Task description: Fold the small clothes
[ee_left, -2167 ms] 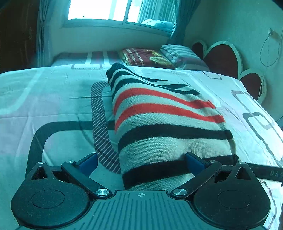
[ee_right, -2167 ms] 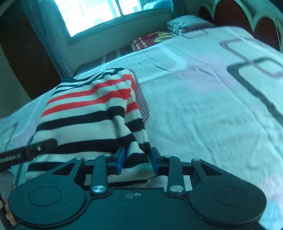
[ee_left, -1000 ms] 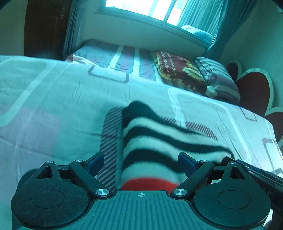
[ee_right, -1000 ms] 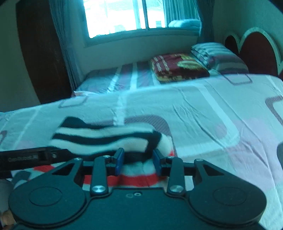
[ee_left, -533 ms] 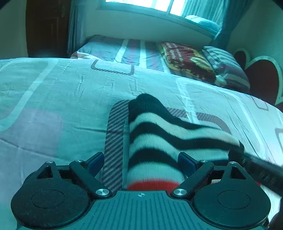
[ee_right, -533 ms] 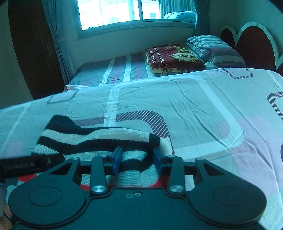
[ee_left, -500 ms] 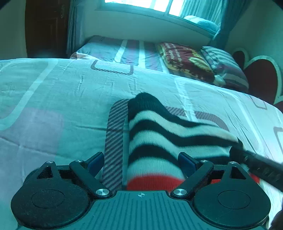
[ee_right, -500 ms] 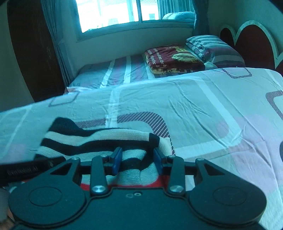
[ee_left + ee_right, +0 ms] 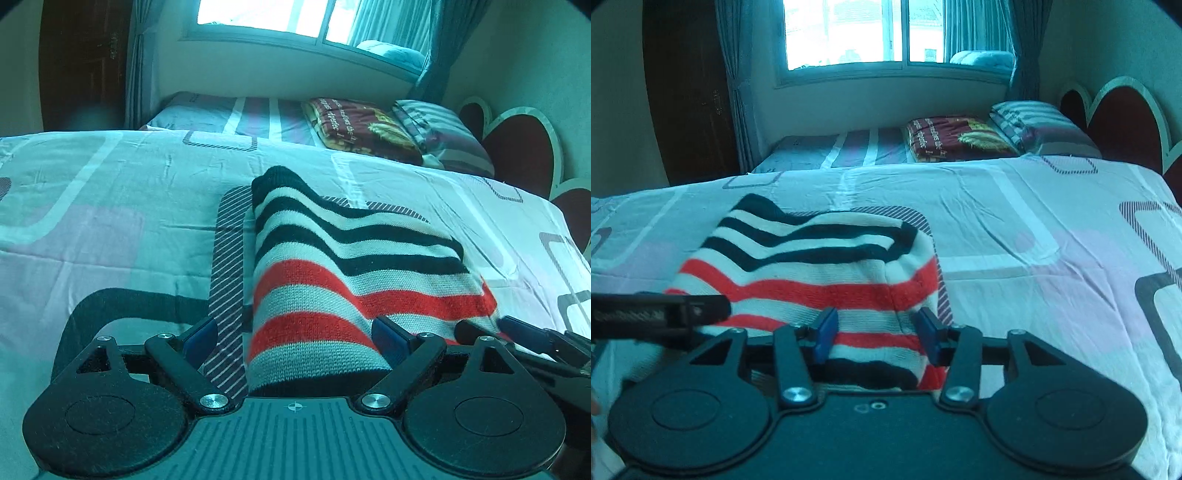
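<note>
**Fold laid down on the bed; both grippers standing free of the knit**

The striped sweater point(image 9: 332, 280) lies folded on the bed point(image 9: 110, 221). Your left gripper point(image 9: 295, 332) stands wide, its pads clear of the cloth; your right gripper point(image 9: 877, 334) has just been opening, with the near edge of the fold between its pads but not pinched. Risk: pull back low and a pad may snag the knit, dragging the top layer open. The right wrist view shows the bulging right-hand fold edge; the left wrist view shows the straight left edge along the sheet's striped band.
</note>
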The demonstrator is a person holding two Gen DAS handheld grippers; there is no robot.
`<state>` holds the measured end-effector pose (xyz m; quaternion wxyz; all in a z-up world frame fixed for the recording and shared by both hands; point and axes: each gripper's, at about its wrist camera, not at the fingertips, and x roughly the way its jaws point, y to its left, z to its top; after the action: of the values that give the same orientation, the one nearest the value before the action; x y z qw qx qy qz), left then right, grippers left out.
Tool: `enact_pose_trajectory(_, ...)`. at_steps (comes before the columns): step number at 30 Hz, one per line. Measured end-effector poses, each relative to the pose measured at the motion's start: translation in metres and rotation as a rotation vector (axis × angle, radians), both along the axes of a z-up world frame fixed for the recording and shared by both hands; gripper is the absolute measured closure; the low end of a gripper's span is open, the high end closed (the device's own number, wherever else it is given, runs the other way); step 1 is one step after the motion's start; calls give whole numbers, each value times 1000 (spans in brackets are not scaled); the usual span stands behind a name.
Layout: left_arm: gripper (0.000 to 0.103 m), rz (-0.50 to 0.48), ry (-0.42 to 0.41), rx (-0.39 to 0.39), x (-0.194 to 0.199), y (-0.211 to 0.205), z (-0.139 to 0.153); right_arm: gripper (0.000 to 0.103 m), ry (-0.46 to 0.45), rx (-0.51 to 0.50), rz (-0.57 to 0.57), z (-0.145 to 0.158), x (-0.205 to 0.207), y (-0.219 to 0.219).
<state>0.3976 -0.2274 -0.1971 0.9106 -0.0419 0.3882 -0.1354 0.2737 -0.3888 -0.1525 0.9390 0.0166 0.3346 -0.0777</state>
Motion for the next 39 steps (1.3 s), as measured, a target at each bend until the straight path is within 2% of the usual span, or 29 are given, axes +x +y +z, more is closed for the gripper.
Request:
enact_pose_trajectory(1, 11, 0, -4, 7, 0, 0, -1, 43, 4, 40, -19, -1, 1, -4)
enact_pose_trajectory(3, 10, -7, -10, 21, -2, 0, 0, 44, 14, 116, -53, 0, 2, -11)
enact_pose_trajectory(6, 10, -18, -17, 24, -7, 4, 9, 45, 11, 90, -45, 9, -2, -5)
enact_pose_trajectory(7, 10, -21, -23, 20, -12, 6, 13, 49, 0, 93, -38, 13, -7, -3)
enact_pose_trajectory(13, 10, -59, -75, 32, -42, 17, 25, 51, -69, 117, -11, 33, -40, 1)
enact_pose_trajectory(17, 10, -70, -87, 32, -62, 25, 25, 56, -86, 123, -1, 36, -65, 4)
enact_pose_trajectory(20, 10, -89, -51, 31, -69, 24, 18, 57, -73, 129, -20, 27, -79, 6)
enact_pose_trajectory(22, 10, -99, -19, 23, -72, 22, 9, 59, -22, 104, -32, 13, -81, 8)
enact_pose_trajectory(24, 9, -108, -24, 34, -75, 19, 3, 58, 1, 91, -37, 0, -80, 6)
enact_pose_trajectory(26, 3, -124, -14, 65, -77, 16, -3, 57, 5, 93, -40, -1, -77, 4)
enact_pose_trajectory(29, 3, -100, 26, 40, -81, 21, 0, 57, 9, 114, -54, 8, -80, 7)
enact_pose_trajectory(34, 3, -126, 42, 67, -93, 23, 0, 56, -29, 123, -63, 18, -103, 16)
enact_pose_trajectory(37, 3, -121, 71, 43, -91, 28, -5, 57, 53, 83, -87, 5, -101, 20)
enact_pose_trajectory(39, 3, -117, 85, 35, -92, 30, -6, 57, 62, 85, -106, 7, -100, 21)
